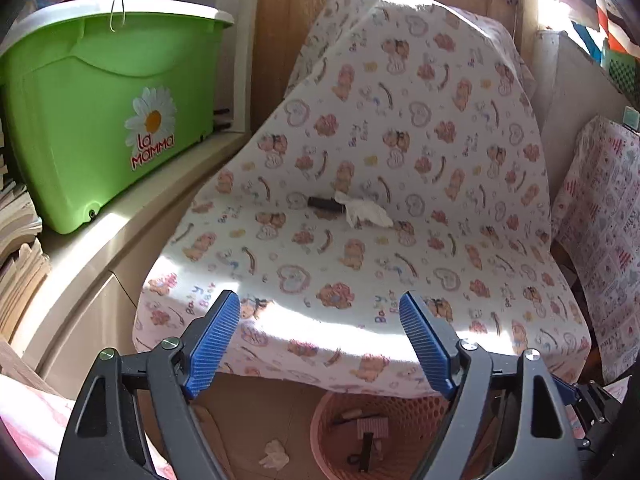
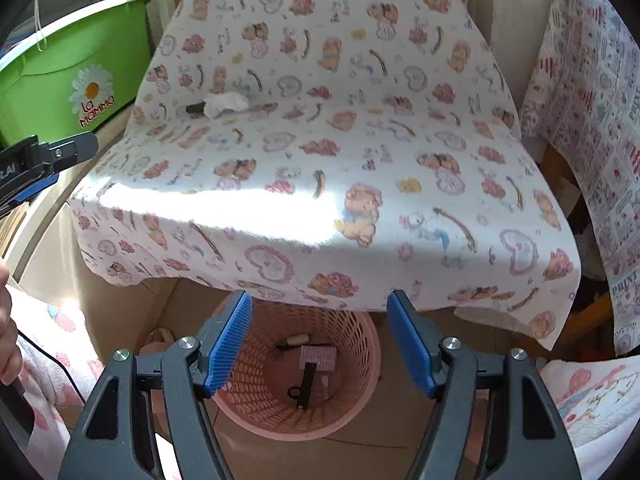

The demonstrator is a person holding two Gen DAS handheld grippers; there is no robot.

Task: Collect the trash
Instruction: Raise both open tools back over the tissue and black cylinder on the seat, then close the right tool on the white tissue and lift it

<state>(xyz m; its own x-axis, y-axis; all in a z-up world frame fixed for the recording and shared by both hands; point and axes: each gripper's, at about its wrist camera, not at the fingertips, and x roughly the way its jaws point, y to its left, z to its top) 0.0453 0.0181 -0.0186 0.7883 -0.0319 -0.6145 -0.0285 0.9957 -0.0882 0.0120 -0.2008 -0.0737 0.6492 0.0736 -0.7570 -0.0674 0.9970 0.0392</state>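
Note:
A crumpled white tissue [image 1: 366, 210] lies on the bear-print cloth [image 1: 400, 140] beside a small black tube [image 1: 325, 204]; both also show in the right wrist view, tissue [image 2: 224, 104] and tube [image 2: 195, 109]. A pink mesh basket [image 2: 352, 332] stands on the floor under the cloth's front edge, holding a few small items. It shows in the left wrist view too [image 1: 332, 412]. Another crumpled tissue [image 1: 274, 454] lies on the floor left of the basket. My left gripper [image 1: 320, 336] is open above the cloth's front edge. My right gripper [image 2: 319, 338] is open over the basket.
A green "La Mamma" tub [image 1: 100, 108] sits on a shelf to the left, with stacked papers [image 1: 16, 240] beside it. A second patterned cloth [image 2: 592, 120] hangs at the right. The left gripper's body [image 2: 44, 160] shows at the right wrist view's left edge.

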